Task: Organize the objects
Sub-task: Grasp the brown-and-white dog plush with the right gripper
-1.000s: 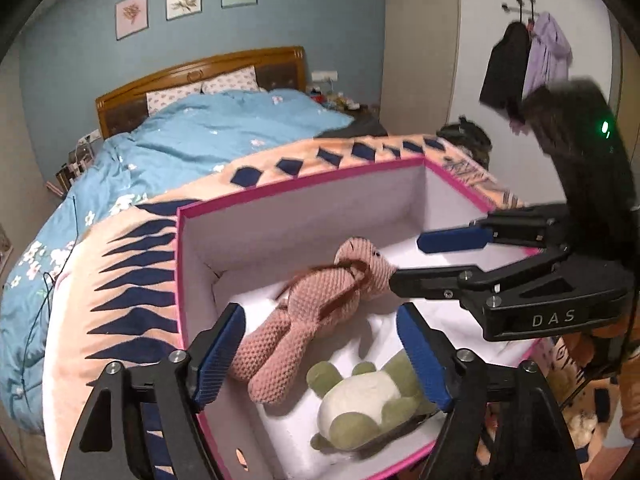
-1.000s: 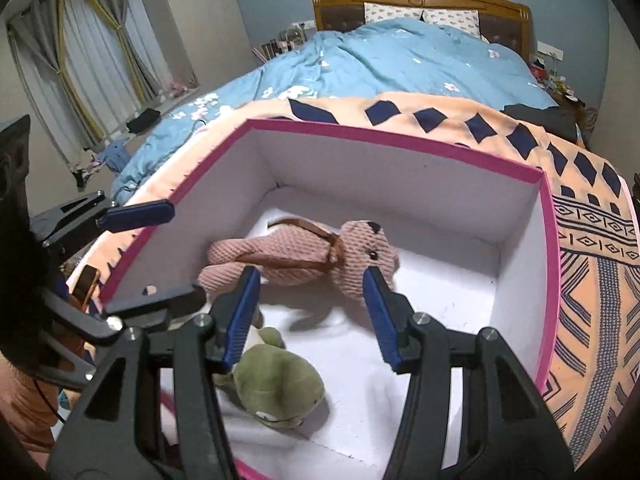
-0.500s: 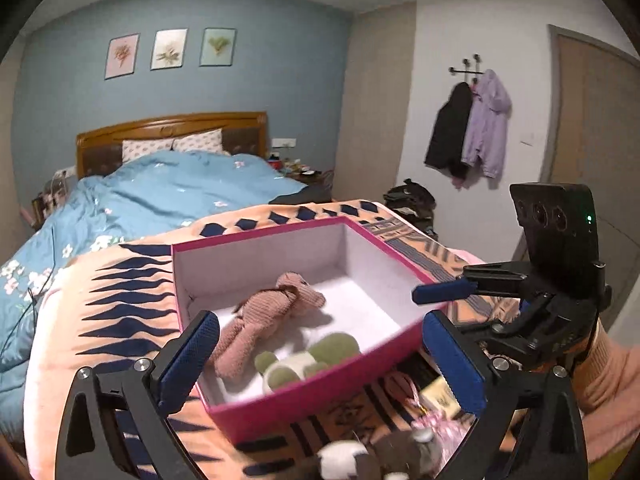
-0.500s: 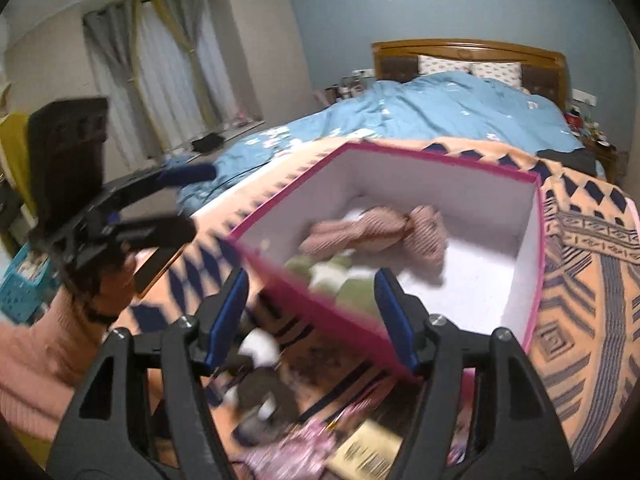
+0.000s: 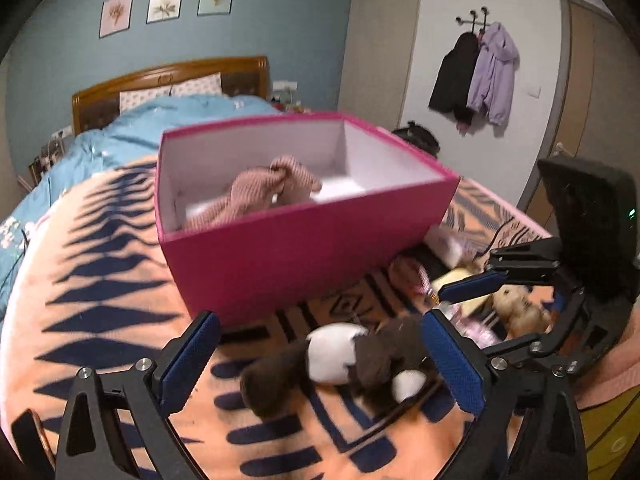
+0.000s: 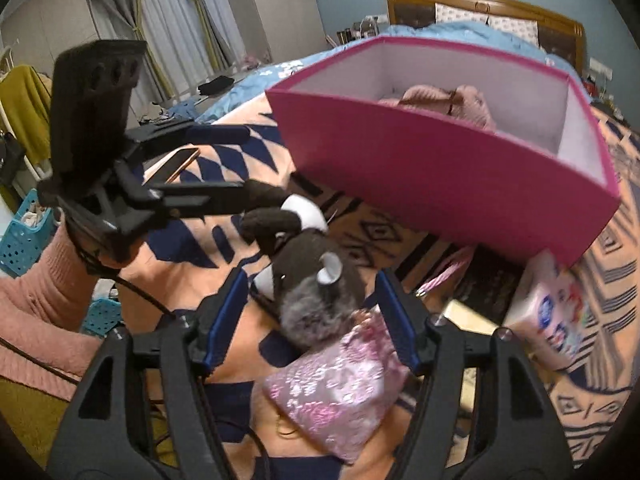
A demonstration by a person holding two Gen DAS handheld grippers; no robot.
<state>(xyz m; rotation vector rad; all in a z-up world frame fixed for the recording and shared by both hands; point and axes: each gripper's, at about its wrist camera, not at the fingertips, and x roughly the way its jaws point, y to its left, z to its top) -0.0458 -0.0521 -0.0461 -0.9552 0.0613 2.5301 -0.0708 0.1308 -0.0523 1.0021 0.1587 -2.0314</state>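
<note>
Pink cardboard box (image 5: 304, 252) is sitting on the peach-and-navy patterned blanket (image 5: 100, 300), holding a pink knitted plush (image 5: 264, 192) against its white inside. In front of the box a brown-and-white plush animal (image 5: 344, 356) is lying on the blanket. The left gripper (image 5: 320, 360) is hanging over its body, jaws spread wide after a slight narrowing, pads clear of the fur. The right gripper (image 6: 312, 316) is framing the plush's grey head (image 6: 316, 304), jaws half apart and not pressing. A pink floral pouch (image 6: 336, 384) is lying just beneath, with a tissue pack (image 6: 548, 320) beside the box's corner.
</note>
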